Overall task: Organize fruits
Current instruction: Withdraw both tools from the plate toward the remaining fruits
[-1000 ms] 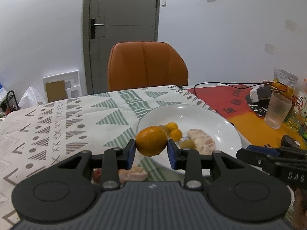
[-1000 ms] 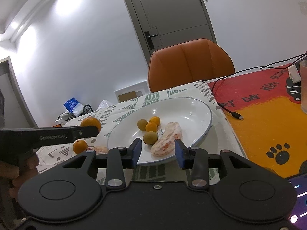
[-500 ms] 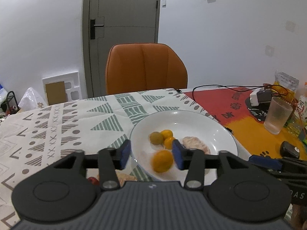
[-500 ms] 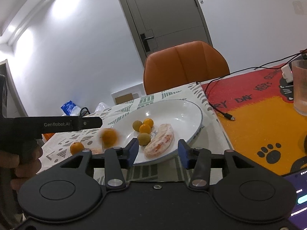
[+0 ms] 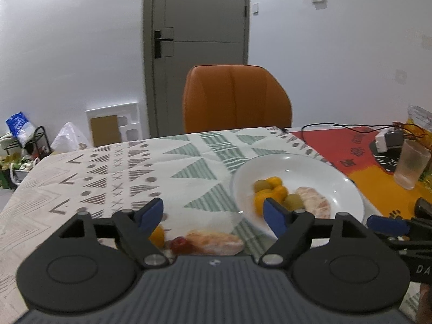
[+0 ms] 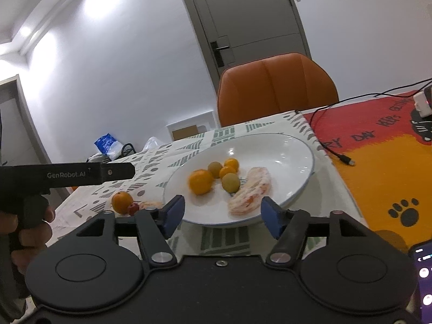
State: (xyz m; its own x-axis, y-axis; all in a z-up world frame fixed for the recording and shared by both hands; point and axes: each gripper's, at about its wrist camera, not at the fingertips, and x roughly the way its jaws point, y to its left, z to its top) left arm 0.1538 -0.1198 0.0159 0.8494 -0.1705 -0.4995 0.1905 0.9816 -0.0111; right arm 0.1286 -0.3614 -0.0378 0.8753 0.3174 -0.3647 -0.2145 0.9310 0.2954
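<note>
A white plate point(image 6: 291, 151) holds an orange point(image 6: 200, 181), several small yellow and green fruits point(image 6: 230, 182) and a peeled citrus piece point(image 6: 251, 194). The plate point(image 5: 332, 172) also shows in the left wrist view. On the cloth left of the plate lie another orange point(image 6: 122, 202), a small red fruit point(image 6: 132, 209) and a peeled piece point(image 5: 216, 241). My left gripper point(image 5: 213, 214) is open and empty, above the cloth left of the plate. My right gripper point(image 6: 222, 213) is open and empty at the plate's near rim.
An orange chair point(image 5: 236, 97) stands behind the table. A red and orange mat point(image 6: 378, 167) with a black cable point(image 6: 332, 151) lies right of the plate. A plastic cup point(image 5: 410, 163) and a charger point(image 5: 388, 140) sit far right. A phone point(image 6: 424, 272) lies at the near right.
My left gripper opened and let go of the orange, which dropped onto the plate. The left gripper then moved left, away from the plate. The right gripper stayed open.
</note>
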